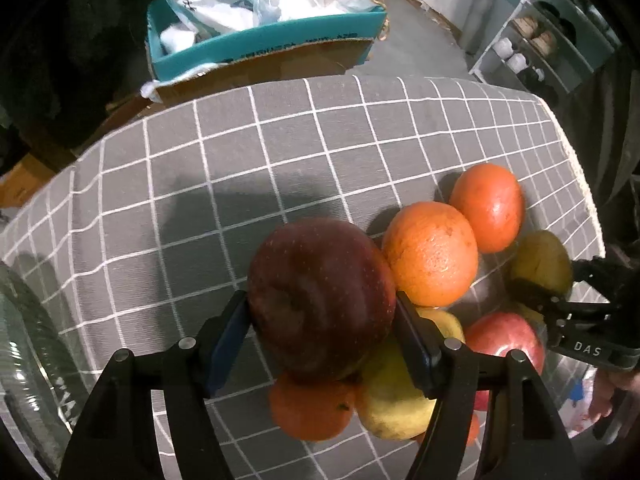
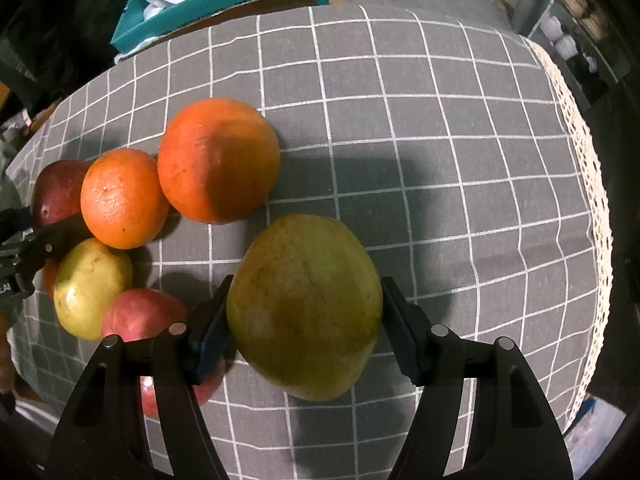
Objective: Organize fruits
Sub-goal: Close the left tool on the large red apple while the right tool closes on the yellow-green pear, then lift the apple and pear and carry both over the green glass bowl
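Both hands were mid-pick, one fruit each. My left gripper (image 1: 322,330) was clamped on the dark red apple (image 1: 320,296): both blue pads (image 1: 226,338) pressed its sides, and the apple sat above the pile. My right gripper (image 2: 304,330) had the green mango (image 2: 306,306) between its jaws. The left pad touched the skin; on the right pad I couldn't tell if a sliver of gap was left, so I read it as gripped, not certain.

The rest of the fruit lay bunched on the grey checked tablecloth (image 1: 200,184). The pitted orange (image 1: 432,254) was just beside the apple, the smooth orange fruit (image 1: 488,206) just beyond it, and a yellow fruit (image 1: 394,396) and a small orange one (image 1: 312,410) sat under the apple. A pink-red apple (image 1: 504,340) was near the right-hand tool.

A glass bowl rim (image 1: 24,360) showed at the left edge of the left view, my guess for the drop spot.

Next move, as I judged it: lift both straight up clear of the neighbours, since the pitted orange touched the apple and could roll. Confirm the mango grip before travelling.
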`<move>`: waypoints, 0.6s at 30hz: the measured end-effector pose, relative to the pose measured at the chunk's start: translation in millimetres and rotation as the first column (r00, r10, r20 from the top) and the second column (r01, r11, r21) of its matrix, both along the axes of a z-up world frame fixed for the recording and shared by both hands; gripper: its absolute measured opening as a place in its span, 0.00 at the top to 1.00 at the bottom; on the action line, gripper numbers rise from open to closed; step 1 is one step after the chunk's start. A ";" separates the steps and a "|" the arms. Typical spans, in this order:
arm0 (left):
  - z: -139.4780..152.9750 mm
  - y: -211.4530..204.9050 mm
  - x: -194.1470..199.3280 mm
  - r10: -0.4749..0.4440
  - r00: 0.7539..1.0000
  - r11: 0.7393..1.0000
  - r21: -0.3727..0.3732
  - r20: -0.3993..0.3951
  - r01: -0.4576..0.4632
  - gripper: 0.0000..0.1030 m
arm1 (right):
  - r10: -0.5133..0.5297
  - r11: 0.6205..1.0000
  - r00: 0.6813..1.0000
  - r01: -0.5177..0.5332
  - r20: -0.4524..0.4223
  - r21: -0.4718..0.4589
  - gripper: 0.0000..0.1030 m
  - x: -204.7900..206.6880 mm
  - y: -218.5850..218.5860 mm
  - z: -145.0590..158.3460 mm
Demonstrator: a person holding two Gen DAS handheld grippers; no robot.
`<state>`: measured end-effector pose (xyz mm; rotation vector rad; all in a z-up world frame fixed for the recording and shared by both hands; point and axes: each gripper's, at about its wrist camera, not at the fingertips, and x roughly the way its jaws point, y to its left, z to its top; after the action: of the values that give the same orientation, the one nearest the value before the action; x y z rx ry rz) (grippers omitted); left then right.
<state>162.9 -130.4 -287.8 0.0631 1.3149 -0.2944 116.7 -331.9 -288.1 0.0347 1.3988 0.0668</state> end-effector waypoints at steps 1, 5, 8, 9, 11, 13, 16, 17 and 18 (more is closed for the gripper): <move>0.5 0.6 -0.7 0.002 1.000 1.000 0.002 0.005 -0.002 0.30 | 0.007 1.000 1.000 -0.007 0.011 -0.013 0.34 -1.4 2.1 0.5; 7.8 7.5 -4.9 0.021 1.000 1.000 0.005 0.021 -0.022 0.30 | 0.014 0.998 0.998 -0.010 0.065 -0.064 0.34 -3.6 7.2 5.7; 16.4 11.8 -9.5 0.033 0.998 0.999 0.016 0.049 -0.033 0.30 | 0.017 0.997 0.995 -0.009 0.097 -0.076 0.34 -3.4 7.8 13.3; 20.1 13.6 -11.4 0.040 0.997 0.999 0.016 0.060 -0.041 0.30 | 0.017 0.996 0.993 -0.007 0.115 -0.083 0.34 -2.3 9.3 17.8; 26.8 16.4 -14.2 0.048 0.996 0.999 0.019 0.081 -0.049 0.30 | 0.010 0.996 0.990 0.001 0.140 -0.084 0.34 -1.3 9.3 25.3; 33.3 17.9 -17.1 0.050 0.993 0.998 0.030 0.103 -0.053 0.30 | 0.007 0.997 0.988 0.006 0.155 -0.083 0.34 -1.7 7.8 31.8; 41.7 21.1 -20.0 0.053 0.990 0.997 0.041 0.133 -0.059 0.30 | 0.004 0.996 0.983 0.013 0.185 -0.091 0.34 -1.8 8.0 41.7; 44.5 22.3 -21.1 0.054 0.989 0.997 0.040 0.139 -0.060 0.30 | 0.004 0.996 0.981 0.014 0.194 -0.093 0.34 -2.0 8.1 45.1; 47.4 23.4 -23.1 0.056 0.988 0.997 0.038 0.146 -0.062 0.30 | 0.004 0.996 0.979 0.015 0.204 -0.093 0.34 -2.5 9.5 48.8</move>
<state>139.8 -107.0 -240.4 0.0802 1.1763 -0.2073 114.2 -322.4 -239.3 -0.0456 1.1946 -0.0004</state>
